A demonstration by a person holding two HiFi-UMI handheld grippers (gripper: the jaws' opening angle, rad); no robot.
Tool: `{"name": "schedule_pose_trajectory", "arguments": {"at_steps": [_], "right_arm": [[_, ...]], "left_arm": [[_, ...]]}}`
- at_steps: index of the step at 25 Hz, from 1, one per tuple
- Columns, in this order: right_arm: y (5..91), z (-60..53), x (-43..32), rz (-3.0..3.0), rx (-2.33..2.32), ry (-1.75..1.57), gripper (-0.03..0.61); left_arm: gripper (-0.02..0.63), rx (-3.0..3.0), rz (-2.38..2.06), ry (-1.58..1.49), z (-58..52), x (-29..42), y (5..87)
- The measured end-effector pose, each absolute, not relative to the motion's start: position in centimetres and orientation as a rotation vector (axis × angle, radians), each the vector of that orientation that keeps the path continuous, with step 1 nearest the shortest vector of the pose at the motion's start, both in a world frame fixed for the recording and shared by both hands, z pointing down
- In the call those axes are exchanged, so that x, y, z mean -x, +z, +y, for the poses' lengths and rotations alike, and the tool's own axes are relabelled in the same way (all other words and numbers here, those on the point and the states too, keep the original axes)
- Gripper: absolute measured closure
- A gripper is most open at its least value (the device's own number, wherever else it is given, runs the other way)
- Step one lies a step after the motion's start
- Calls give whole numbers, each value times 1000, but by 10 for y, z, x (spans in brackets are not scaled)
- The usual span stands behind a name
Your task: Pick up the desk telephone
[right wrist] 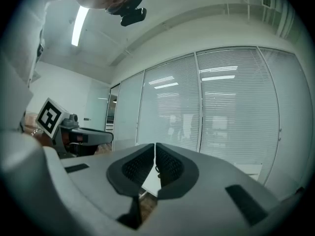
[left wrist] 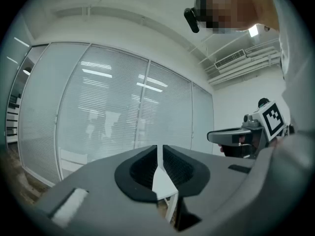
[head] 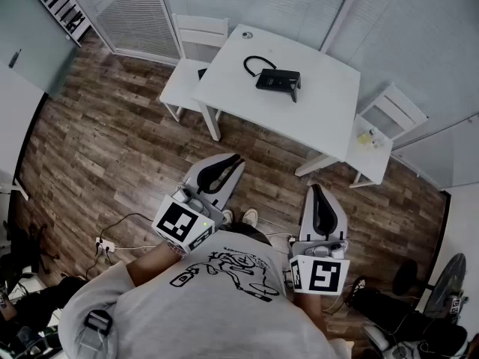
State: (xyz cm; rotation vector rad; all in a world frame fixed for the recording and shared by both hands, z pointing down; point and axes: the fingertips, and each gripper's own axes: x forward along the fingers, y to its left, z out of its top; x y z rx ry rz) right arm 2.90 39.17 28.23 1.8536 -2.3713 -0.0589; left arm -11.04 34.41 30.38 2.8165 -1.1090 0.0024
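Note:
A black desk telephone (head: 279, 80) with a curled cord lies on the white table (head: 314, 111) at the far side of the room. My left gripper (head: 233, 158) is held level, well short of the table, its jaws shut with nothing between them. To its right my right gripper (head: 315, 188) is also level and shut, empty. In the left gripper view the closed jaw tips (left wrist: 160, 146) point at the blinds, with the right gripper (left wrist: 246, 134) at the side. In the right gripper view the jaw tips (right wrist: 155, 144) are closed and the left gripper (right wrist: 69, 132) shows at left.
White chairs stand at the table's left (head: 196, 40) and right (head: 389, 118). A wooden floor (head: 112, 148) lies between me and the table. Cables and a power strip (head: 106, 244) lie at lower left, a fan (head: 449, 283) at lower right. Glass walls with blinds (left wrist: 123, 112) close the room.

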Motion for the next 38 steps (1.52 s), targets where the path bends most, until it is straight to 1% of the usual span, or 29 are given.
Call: {"name": "schedule_pose_trajectory", "arguments": {"at_steps": [9,24,32,38], "right_arm": [[283,386,-48,-2406,-1847,-48,565],[292,353,-104,-2424,-1805,-19,565],[300,325,-107,-2429,-1776,22,565],[304,285,-99,-2423,-1766,31,565]], "left_arm": [[581,-2798,-1093,15,338,88,307],[581,-2760,-1090,10,310,31,316],[581,-2734,-1103,20,284,31,322],[581,-2719,-1095,13,244,37,330]]}}
